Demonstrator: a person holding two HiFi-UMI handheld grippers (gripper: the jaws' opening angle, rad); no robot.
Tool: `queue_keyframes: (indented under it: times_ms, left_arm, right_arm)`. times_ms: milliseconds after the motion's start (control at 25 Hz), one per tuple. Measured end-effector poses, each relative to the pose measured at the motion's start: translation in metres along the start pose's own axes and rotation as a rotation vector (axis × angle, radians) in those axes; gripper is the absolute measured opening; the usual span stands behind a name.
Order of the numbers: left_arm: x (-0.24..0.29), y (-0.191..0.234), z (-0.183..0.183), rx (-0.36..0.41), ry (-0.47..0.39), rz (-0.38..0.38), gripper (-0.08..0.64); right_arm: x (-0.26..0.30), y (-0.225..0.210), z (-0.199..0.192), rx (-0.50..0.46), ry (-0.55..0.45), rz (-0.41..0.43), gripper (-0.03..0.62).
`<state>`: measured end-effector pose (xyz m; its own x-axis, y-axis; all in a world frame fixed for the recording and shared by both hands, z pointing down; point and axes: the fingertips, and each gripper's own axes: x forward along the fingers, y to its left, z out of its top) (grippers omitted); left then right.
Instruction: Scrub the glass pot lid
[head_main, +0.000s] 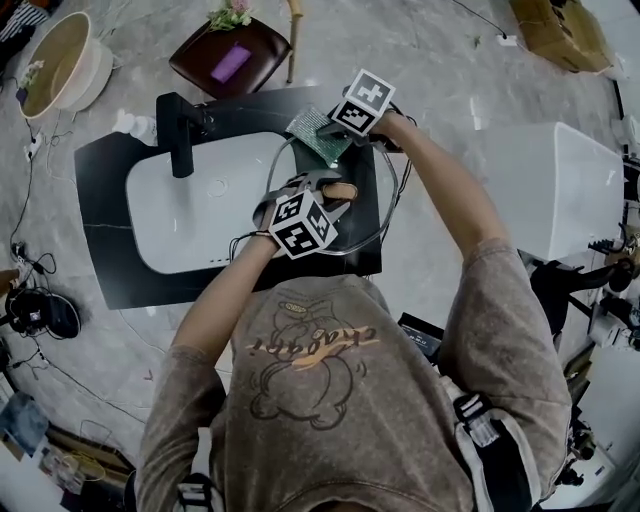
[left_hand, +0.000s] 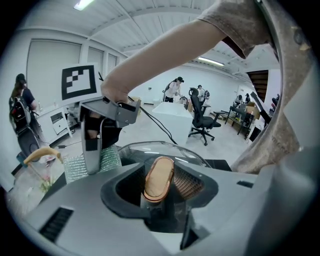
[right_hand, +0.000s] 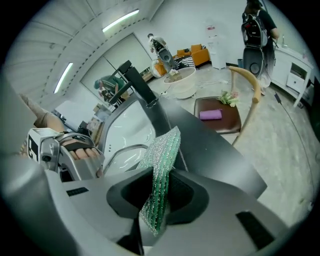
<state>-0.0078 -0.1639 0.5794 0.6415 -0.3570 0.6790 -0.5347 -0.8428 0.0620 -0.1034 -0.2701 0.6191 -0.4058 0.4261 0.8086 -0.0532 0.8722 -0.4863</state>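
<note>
— What does the left gripper (left_hand: 159, 182) have hold of?

— The wooden knob (left_hand: 159, 176) of the glass pot lid (left_hand: 165, 149). The jaws are drawn in on either side of the knob, so the only gap between them is the knob's own width. The knob stands on edge in that gap, and the lid's clear dome spreads out just past the jaw tips.

— And the right gripper (right_hand: 159, 202)?

— It is clamped too, on a green scrub pad (right_hand: 161, 165). Its jaws are almost together and pinch the lower part of the pad. The rest of the pad sticks up and out beyond the tips, a little bent.

— How do the two grippers sit relative to each other?

— In the head view the right gripper is beyond the left one, with its tips pointing back toward it, and the lid lies between them. The pad is at the lid's far rim, the side away from the left gripper. I can't tell whether it is actually pressing on the glass.

— What is around them?

— The lid is over a black counter (head_main: 110, 180). A white sink (head_main: 190, 215) is set into the counter to the left of both grippers. A black faucet (head_main: 178, 135) stands at the sink's far edge, to the left of the right gripper.
</note>
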Motion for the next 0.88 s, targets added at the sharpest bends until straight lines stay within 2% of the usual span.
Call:
queue_keyframes:
  times_ms: [440, 880]
  left_arm:
    - [0.001, 0.0, -0.001, -0.005, 0.013, 0.0, 0.183]
    - [0.001, 0.001, -0.003, -0.01, 0.026, -0.003, 0.183]
  right_arm:
    - [-0.03, -0.028, -0.042, 0.121, -0.079, -0.065, 0.087]
    - [-0.055, -0.041, -0.097, 0.182, -0.152, -0.148, 0.087]
